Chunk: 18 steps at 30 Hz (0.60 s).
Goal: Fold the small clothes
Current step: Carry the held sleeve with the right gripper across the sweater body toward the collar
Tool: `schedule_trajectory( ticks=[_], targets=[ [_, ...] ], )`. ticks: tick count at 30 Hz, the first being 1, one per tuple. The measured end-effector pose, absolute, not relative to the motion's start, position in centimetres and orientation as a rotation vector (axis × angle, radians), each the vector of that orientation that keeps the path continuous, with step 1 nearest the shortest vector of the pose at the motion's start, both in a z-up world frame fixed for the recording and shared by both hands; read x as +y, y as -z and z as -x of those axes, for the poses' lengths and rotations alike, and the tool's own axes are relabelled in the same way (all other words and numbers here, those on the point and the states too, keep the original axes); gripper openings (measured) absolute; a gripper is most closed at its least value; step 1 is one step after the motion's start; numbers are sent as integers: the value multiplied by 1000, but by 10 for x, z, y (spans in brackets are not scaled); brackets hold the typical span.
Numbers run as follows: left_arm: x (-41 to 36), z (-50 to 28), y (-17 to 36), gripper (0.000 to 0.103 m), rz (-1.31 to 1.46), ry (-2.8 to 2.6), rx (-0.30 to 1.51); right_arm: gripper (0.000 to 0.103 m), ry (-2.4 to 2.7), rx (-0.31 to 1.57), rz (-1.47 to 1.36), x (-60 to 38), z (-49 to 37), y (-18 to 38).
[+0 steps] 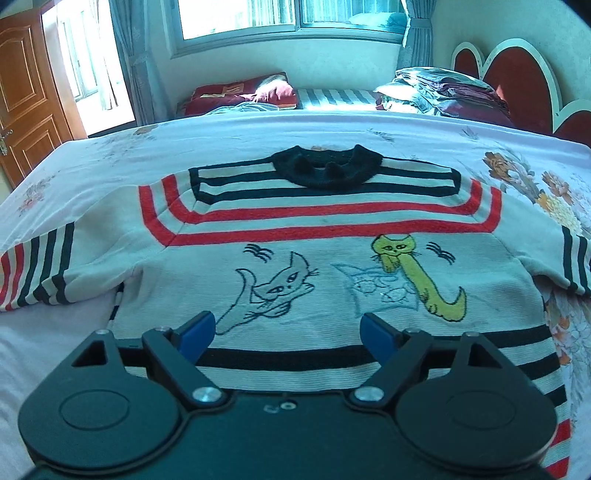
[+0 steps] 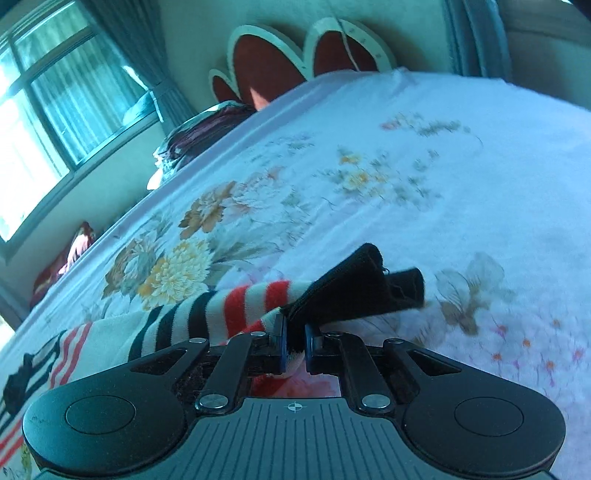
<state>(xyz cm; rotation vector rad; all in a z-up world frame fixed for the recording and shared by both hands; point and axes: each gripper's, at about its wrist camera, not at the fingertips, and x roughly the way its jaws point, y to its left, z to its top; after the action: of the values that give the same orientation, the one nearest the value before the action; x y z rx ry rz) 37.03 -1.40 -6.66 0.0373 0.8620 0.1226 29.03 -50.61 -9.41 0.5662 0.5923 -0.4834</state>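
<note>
A small white knit sweater [image 1: 325,236] with red and black stripes, a black collar [image 1: 327,168] and cat drawings lies flat, front up, on the bed. My left gripper [image 1: 286,328] is open and hovers above the sweater's lower hem, its blue fingertips [image 1: 195,334] spread apart. My right gripper [image 2: 294,345] is shut on the sweater's right sleeve [image 2: 236,306] at its black cuff [image 2: 354,288], which is lifted above the sheet. The sleeve trails left toward the sweater body [image 2: 92,343].
The floral bedsheet [image 2: 424,192] covers the bed. Folded bedding [image 1: 439,90] and a red pillow [image 1: 240,92] lie at the far side. A red and white headboard [image 1: 517,74] stands at the right, a window [image 1: 240,16] behind, and a wooden door [image 1: 26,92] at the left.
</note>
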Motion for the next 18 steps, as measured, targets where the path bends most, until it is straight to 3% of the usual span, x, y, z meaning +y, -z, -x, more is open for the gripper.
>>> schedule_trajectory(
  ticks=[5,13,18],
  targets=[
    [23,-379,66,67,25,-101,859,7,206,590,-347,-416,-356,62],
    [78,-388,60,67,107,-64,817,7,-247,683,-67,-198,-424,82],
    [107,-385,72,67,171,-60,835,7,-365,720,43,-123,-424,106]
  ],
)
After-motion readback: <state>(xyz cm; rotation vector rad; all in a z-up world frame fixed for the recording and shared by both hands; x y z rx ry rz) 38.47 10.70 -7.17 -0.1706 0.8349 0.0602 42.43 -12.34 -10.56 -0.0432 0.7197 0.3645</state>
